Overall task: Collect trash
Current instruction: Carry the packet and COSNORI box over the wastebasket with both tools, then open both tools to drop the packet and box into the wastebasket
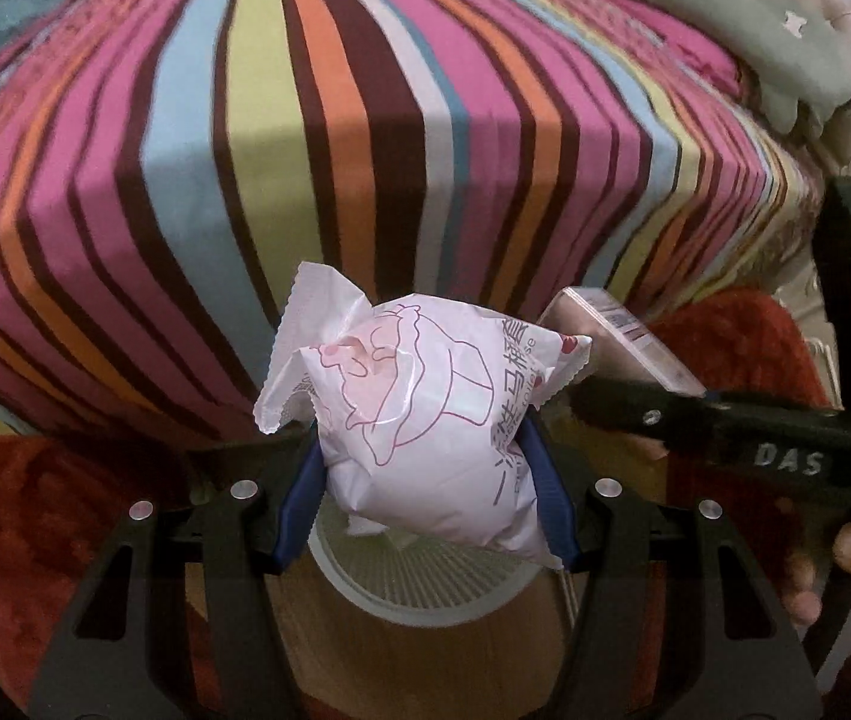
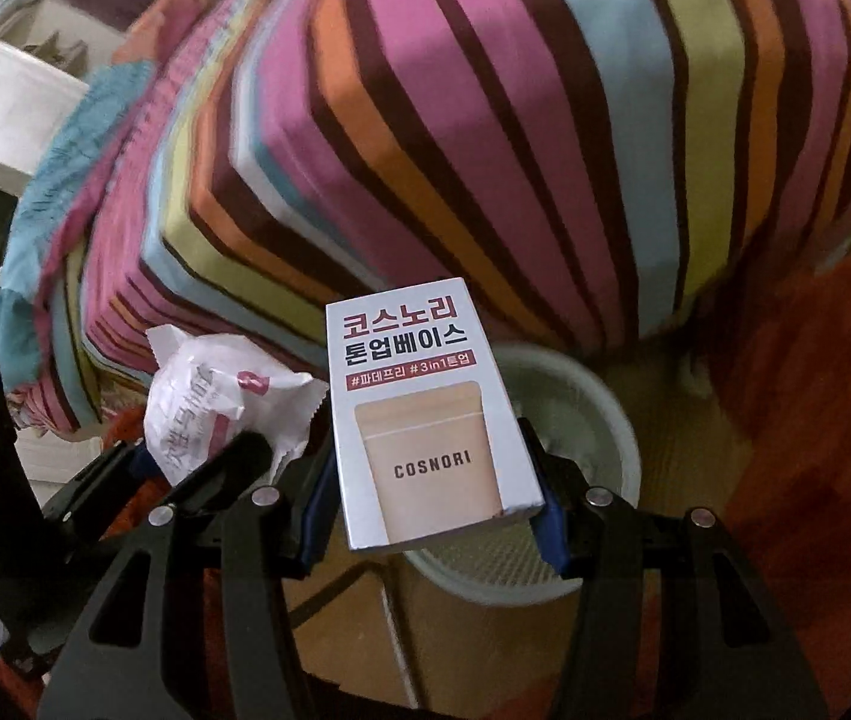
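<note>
Over the bin (image 1: 425,594) now, both tongs loaded and tipped steeply down. My left tongs (image 1: 425,468) are clamped on the packet (image 1: 425,414), a puffy white wrapper with pink print, blue pads (image 1: 299,492) biting into its lower half. My right tongs (image 2: 431,480) are clamped on the box (image 2: 425,414), a white carton marked COSNORI, held by its lower sides with the printed face up to the camera. Both bits of trash hang just above the pale ribbed bin, which sits on the wood floor (image 2: 665,630) by the foot of the striped bed (image 1: 365,150), red rug (image 1: 35,516) to either side.

Here's the worry. From the left wrist the right tongs cross in close, the box almost touching the packet's far corner. Drop both at once and I'd guess they knock together, and one skips off the rim onto the rug.

The packet is soft and full of air, so it may cling to a pad or drift sideways when the pads part. The box shows only partly over the bin's mouth in the right view; its upper end looks past the rim toward the bed. Let go like that and it could tip out. Better to centre each, then release one after the other.
</note>
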Action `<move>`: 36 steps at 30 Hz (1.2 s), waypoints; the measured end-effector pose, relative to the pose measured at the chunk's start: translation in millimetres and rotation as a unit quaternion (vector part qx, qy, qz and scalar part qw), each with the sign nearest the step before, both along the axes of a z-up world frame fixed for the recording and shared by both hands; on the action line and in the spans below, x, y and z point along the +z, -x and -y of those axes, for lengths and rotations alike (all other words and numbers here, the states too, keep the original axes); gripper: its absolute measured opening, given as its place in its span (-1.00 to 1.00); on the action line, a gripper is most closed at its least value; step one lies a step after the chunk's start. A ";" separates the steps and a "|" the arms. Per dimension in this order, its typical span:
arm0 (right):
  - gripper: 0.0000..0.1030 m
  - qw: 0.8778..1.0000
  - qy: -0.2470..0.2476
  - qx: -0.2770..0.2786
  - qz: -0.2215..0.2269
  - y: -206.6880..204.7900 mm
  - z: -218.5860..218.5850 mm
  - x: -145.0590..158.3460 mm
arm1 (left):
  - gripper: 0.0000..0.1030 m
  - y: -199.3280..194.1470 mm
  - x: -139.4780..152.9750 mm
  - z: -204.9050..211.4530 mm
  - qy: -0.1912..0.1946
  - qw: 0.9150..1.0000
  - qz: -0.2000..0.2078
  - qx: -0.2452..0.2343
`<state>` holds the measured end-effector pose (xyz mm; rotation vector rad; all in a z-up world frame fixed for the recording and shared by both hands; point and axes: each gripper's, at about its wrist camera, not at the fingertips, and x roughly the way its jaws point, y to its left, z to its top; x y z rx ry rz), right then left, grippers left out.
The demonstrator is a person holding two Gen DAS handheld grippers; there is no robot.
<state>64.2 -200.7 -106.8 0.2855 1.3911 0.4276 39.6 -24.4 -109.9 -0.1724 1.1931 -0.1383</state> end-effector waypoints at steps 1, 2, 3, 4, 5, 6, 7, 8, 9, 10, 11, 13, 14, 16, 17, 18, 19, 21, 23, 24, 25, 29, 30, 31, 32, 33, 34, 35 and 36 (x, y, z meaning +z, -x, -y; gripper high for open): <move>-0.01 1.000 0.000 -0.001 -0.012 0.5 1.0 -6.0 | 0.16 -0.2 -4.5 1.1 0.005 1.000 -0.009 -0.002; 0.00 1.000 0.001 -0.004 -0.023 0.6 2.2 -10.5 | 0.16 -0.5 -9.1 2.3 0.006 1.000 -0.018 -0.005; -0.01 0.999 0.000 -0.008 -0.031 -0.5 2.7 -13.9 | 0.16 -0.7 -12.4 3.5 0.003 1.000 -0.025 -0.007; -0.01 0.999 0.000 -0.010 -0.035 -0.4 3.2 -15.2 | 0.16 -1.4 -17.1 5.0 0.000 0.999 -0.034 -0.010; -0.01 0.999 0.002 -0.012 -0.042 -1.2 3.5 -17.8 | 0.16 -1.9 -20.3 5.3 0.000 0.999 -0.040 -0.010; -0.01 0.999 0.004 -0.013 -0.047 -1.5 3.5 -19.9 | 0.16 -2.6 -23.0 5.8 0.000 0.999 -0.045 -0.009; -0.01 0.998 0.005 -0.014 -0.055 -2.0 2.3 -23.6 | 0.16 -3.7 -26.9 5.6 0.000 0.999 -0.053 -0.007; -0.01 0.998 0.006 -0.015 -0.063 -2.8 1.2 -27.1 | 0.16 -5.6 -31.2 5.4 0.001 0.998 -0.062 -0.004; -0.01 0.997 0.007 -0.015 -0.069 -3.2 -0.9 -29.3 | 0.16 -7.1 -34.9 5.2 0.003 0.998 -0.069 -0.002; -0.01 0.997 0.007 -0.017 -0.079 -3.8 -0.9 -33.4 | 0.16 -8.7 -41.0 3.9 0.008 0.997 -0.080 0.003; -0.01 0.996 0.007 -0.020 -0.089 -4.5 -1.1 -37.5 | 0.16 -10.1 -44.2 3.3 0.012 0.996 -0.086 0.006; -0.01 0.994 0.005 -0.025 -0.107 -4.7 -0.3 -45.5 | 0.16 -13.7 -53.9 2.8 0.024 0.994 -0.104 0.013; -0.02 0.993 0.006 -0.027 -0.119 -5.3 -1.1 -50.3 | 0.16 -14.6 -57.0 3.4 0.025 0.994 -0.110 0.014; -0.07 0.990 0.008 -0.030 -0.137 -6.9 -2.8 -59.1 | 0.16 -17.6 -66.8 6.4 0.023 0.991 -0.128 0.015; -0.07 0.989 0.011 -0.031 -0.147 -7.7 -4.1 -64.3 | 0.16 -18.6 -70.5 7.2 0.021 0.991 -0.135 0.015; -0.08 0.988 0.014 -0.033 -0.153 -8.0 -4.1 -67.7 | 0.16 -20.3 -75.8 8.3 0.019 0.989 -0.145 0.015; -0.08 0.986 0.020 -0.034 -0.161 -9.2 -5.4 -72.3 | 0.16 -20.6 -78.9 8.0 0.019 0.988 -0.152 0.017; -0.09 0.984 0.029 -0.035 -0.172 -8.9 -8.2 -78.8 | 0.16 -22.0 -88.5 5.2 0.023 0.985 -0.171 0.023; -0.09 0.982 0.034 -0.033 -0.184 -8.6 -11.1 -85.2 | 0.16 -24.4 -101.1 4.7 0.024 0.980 -0.193 0.031; -0.09 0.981 0.037 -0.032 -0.187 -8.3 -13.2 -86.9 | 0.16 -25.0 -106.5 4.7 0.026 0.978 -0.202 0.034; -0.09 0.980 0.043 -0.030 -0.190 -8.7 -16.3 -88.7 | 0.16 -25.4 -114.1 4.8 0.030 0.975 -0.215 0.037; -0.09 0.975 0.057 -0.034 -0.213 -9.5 -12.0 -107.2 | 0.16 -29.5 -131.4 8.7 0.034 0.968 -0.245 0.045; -0.09 0.973 0.059 -0.036 -0.221 -9.3 -11.7 -112.0 | 0.16 -29.1 -134.5 8.2 0.036 0.966 -0.252 0.047; -0.09 0.971 0.063 -0.039 -0.228 -10.0 -11.3 -117.7 | 0.16 -28.9 -139.5 7.5 0.038 0.963 -0.261 0.050; -0.09 0.969 0.066 -0.040 -0.233 -10.2 -11.0 -121.5 | 0.16 -28.2 -144.1 5.5 0.042 0.960 -0.270 0.053; -0.09 0.967 0.070 -0.042 -0.241 -10.1 -11.0 -127.0 | 0.16 -26.6 -148.4 3.9 0.044 0.958 -0.277 0.057; -0.09 0.966 0.071 -0.043 -0.246 -10.1 -11.2 -130.6 | 0.16 -25.6 -151.6 0.7 0.045 0.955 -0.285 0.061; -0.09 0.964 0.074 -0.044 -0.251 -10.6 -11.5 -134.3 | 0.16 -25.3 -155.1 -0.6 0.047 0.953 -0.292 0.064; -0.09 0.963 0.077 -0.044 -0.255 -10.6 -11.1 -137.1 | 0.16 -22.5 -157.4 -3.7 0.047 0.951 -0.297 0.065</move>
